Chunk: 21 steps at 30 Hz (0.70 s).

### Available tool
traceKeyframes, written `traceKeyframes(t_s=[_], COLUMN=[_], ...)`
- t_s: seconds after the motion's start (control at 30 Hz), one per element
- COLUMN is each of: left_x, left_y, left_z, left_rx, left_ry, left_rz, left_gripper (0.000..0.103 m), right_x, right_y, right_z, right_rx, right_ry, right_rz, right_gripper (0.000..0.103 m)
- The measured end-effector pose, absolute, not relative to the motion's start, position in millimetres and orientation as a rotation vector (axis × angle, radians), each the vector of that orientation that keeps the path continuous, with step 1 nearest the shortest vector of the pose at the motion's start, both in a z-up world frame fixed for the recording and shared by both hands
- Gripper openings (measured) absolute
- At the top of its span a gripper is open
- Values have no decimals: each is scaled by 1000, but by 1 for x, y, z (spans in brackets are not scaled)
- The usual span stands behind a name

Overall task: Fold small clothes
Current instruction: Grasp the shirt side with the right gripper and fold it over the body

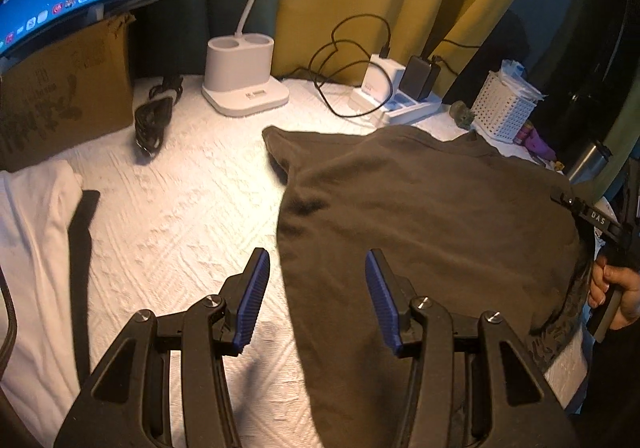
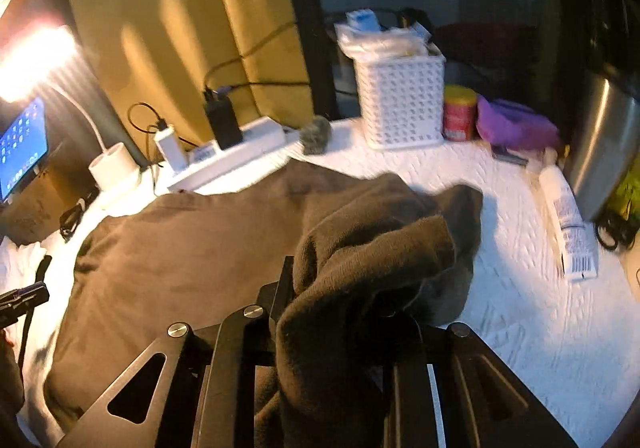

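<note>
Nearest, the right gripper (image 2: 360, 312) is clamped on a bunched edge of the dark olive-brown T-shirt (image 1: 420, 208), lifting it off the white quilted cover (image 1: 180, 208). Its knit looks soft, light and limp, so hems and corners suit gripping best. Across the shirt, the left gripper (image 1: 316, 300) hovers, jaws apart and empty.

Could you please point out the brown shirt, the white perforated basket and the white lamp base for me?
brown shirt (image 1: 420, 208), left wrist view, flat middle of the fabric.
white perforated basket (image 2: 402, 100), right wrist view, front wall.
white lamp base (image 1: 244, 88), left wrist view, front of the base.
</note>
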<state>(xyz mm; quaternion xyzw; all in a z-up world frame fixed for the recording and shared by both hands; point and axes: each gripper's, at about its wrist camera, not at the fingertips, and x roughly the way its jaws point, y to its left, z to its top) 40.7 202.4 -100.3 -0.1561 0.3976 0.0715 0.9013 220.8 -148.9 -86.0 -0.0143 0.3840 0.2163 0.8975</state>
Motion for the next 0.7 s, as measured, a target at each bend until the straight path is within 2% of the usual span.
traceKeyframes(t_s=[0.3,0.7], left_x=[26,2], left_y=[220,243], left_z=[-93,-96], left_rx=[-367,-441], left_ry=[761,724], left_rz=[115,98], left_gripper=[50,50], right_x=[194,143], right_y=[-80,32], right_z=[-61,-84], right_rx=[-141,-362], right_ry=[749,777], right_rz=[485,618], right_gripper=[21,21])
